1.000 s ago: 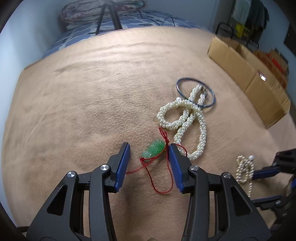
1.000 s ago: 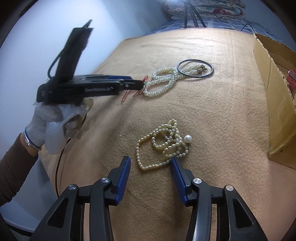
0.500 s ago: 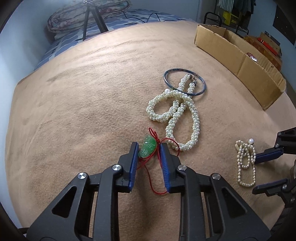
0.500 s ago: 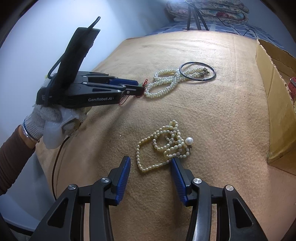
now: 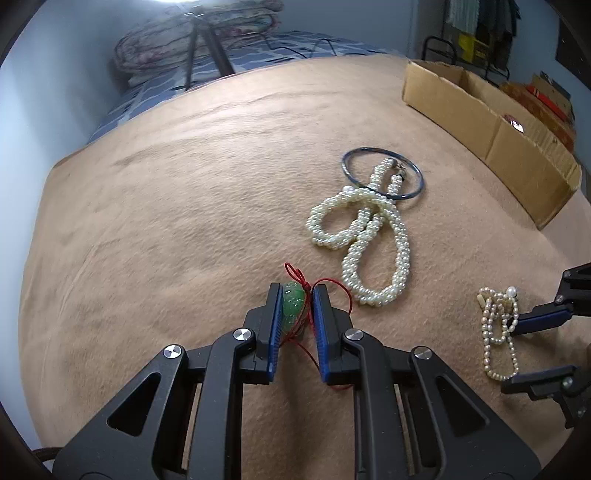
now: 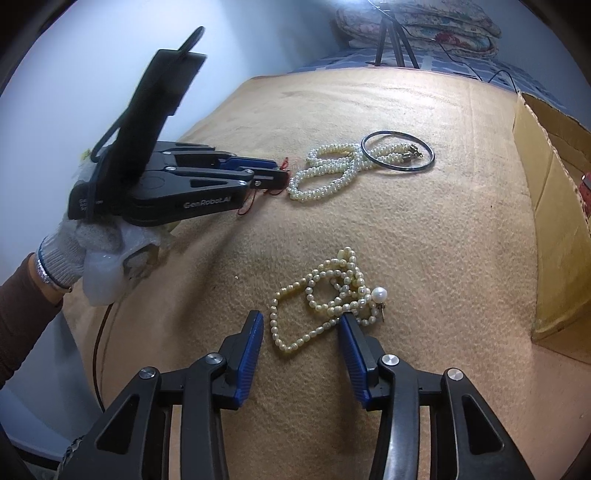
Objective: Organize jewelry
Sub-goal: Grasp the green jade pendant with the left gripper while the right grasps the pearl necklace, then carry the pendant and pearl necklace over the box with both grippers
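Observation:
My left gripper point(image 5: 295, 295) is shut on a green jade pendant point(image 5: 293, 305) with a red cord point(image 5: 334, 286), low on the tan blanket. In the right wrist view the left gripper point(image 6: 275, 175) sits at the left, its tips by the red cord point(image 6: 284, 162). A thick twisted pearl necklace point(image 5: 364, 236) lies beyond, its clasp end across a dark bangle point(image 5: 382, 173). My right gripper point(image 6: 301, 325) is open, its jaws straddling the near end of a thin pearl strand point(image 6: 325, 299) with one large pearl point(image 6: 379, 294).
An open cardboard box point(image 5: 491, 129) stands at the right edge of the blanket, also in the right wrist view point(image 6: 557, 229). A tripod point(image 5: 203, 48) and folded bedding point(image 5: 199, 33) are at the far end.
My left gripper has closed from open onto the green pendant. The right gripper has stayed open over the thin pearl strand, hardly moving.

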### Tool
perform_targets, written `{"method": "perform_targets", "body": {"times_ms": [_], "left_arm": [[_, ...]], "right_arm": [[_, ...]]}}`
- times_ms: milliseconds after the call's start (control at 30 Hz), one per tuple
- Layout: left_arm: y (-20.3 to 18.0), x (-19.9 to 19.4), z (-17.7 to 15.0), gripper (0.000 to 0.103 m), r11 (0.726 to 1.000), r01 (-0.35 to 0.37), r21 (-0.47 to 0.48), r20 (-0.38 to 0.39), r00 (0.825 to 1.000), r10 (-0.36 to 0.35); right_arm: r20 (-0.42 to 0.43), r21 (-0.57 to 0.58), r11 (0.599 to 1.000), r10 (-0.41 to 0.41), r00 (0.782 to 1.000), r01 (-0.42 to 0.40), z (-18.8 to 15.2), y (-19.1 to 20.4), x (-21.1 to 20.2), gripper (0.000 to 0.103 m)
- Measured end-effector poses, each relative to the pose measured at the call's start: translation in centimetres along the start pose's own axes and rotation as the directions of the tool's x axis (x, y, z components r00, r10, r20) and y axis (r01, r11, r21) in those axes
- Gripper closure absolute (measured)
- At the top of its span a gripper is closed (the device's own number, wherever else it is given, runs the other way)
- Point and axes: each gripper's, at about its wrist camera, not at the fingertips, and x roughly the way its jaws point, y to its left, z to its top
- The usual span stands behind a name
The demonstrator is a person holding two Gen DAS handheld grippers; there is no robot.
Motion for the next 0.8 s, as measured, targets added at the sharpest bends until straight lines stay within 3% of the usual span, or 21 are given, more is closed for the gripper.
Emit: {"method": "perform_targets", "body": {"times_ms": [133, 267, 367, 800], "left_arm": [[1.1, -0.9, -0.5, 0.088, 0.999, -0.002, -0.053, 0.018, 1.0, 0.003], [1.9, -1.6, -0.8, 0.088, 0.996, -0.009, -0.09, 0.031, 0.999, 0.012], [2.5, -2.2, -1.2, 0.088, 0.992, 0.007, -0.123, 0.042, 0.999, -0.002], [3.4, -4.4, -2.2, 0.088, 0.984, 0.031, -0.173, 0.077, 0.997, -0.017]], "right_arm": [[0.003, -0.004, 1.0, -0.021, 1.0, 0.021, 0.4, 0.2, 0.5, 0.067], [0.006, -0.015, 0.998, -0.055, 0.998, 0.055, 0.9, 0.3, 1.1, 0.092], [0.016, 0.012, 0.999, -0.041, 0.999, 0.041, 1.3, 0.0, 1.0, 0.102], [0.119, 0.071, 0.997, 0.021, 0.993, -0.03, 1.3, -0.7, -3.1, 0.102]]}}
